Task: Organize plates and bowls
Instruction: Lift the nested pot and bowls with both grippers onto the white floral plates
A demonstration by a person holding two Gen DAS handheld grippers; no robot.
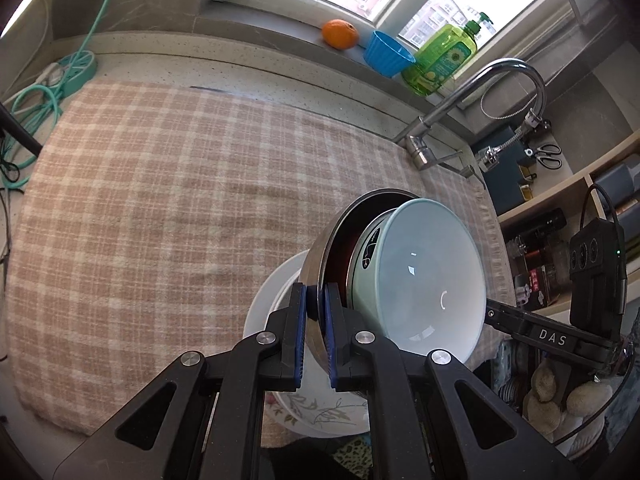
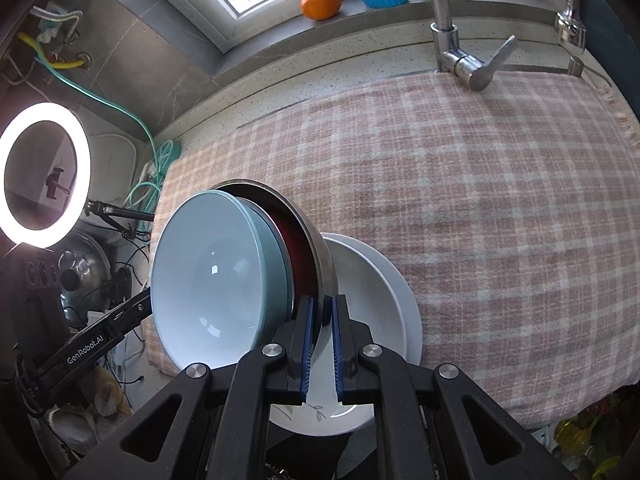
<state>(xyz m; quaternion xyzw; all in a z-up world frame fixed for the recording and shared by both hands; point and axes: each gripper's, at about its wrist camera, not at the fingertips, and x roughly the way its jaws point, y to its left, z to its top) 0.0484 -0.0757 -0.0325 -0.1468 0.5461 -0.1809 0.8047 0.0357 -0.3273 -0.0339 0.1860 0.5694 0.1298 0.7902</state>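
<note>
Gripping steel bowl (image 1: 320,264) rim, both tongs clamped.

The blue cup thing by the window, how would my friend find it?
Look at the windowsill behind the checked cloth. The small blue ribbed cup stands there between the orange and the green soap bottle. It is the only blue thing there, open on top.

Dishes and sill items, counted

Two nested bowls, one steel bowl (image 1: 316,256) and one pale blue bowl (image 1: 424,280), above two white plates (image 2: 384,292). At 12 to 1 o'clock on the sill: one orange (image 1: 340,34), one blue cup (image 1: 386,54), one green soap bottle (image 1: 444,56). One faucet (image 1: 472,108).
</note>
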